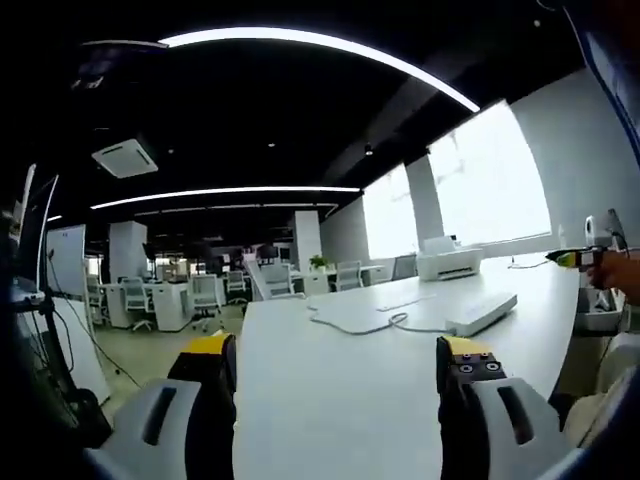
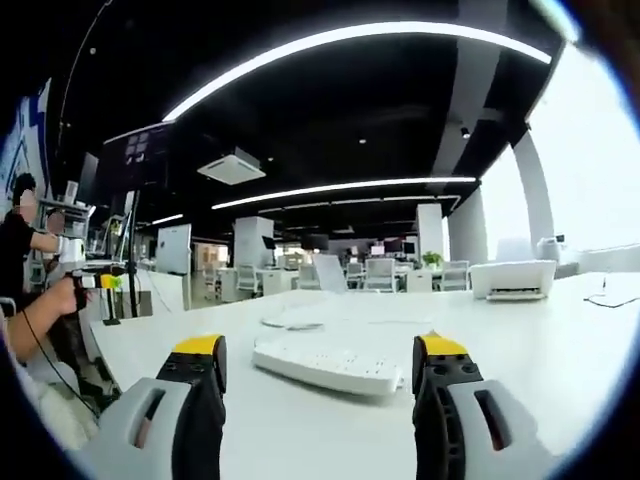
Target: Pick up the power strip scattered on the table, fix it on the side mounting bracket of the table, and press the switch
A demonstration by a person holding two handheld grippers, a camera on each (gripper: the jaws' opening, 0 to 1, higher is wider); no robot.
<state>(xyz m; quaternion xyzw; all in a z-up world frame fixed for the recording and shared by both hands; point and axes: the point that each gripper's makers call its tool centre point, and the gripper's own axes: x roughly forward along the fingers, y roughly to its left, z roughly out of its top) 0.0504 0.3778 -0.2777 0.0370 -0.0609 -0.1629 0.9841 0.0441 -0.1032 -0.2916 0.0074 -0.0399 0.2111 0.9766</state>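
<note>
We held both tongs spread above the bench; the strip (white) lay between the right pair.

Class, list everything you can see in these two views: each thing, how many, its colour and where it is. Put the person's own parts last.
Power strip: one, white, flat on the table between the right gripper's tips.
Cable: one, white, curling from the strip.
Table: one, white, under both grippers.
Printer: one, white, far end of the table.
Office chairs: several, white, background.
Ceiling lights: long strips, white, overhead.
Left gripper: grey with yellow tips, open, above the table.
Right gripper: same colours, open, behind the strip.
Hand: one, left edge of the right gripper view.
</note>
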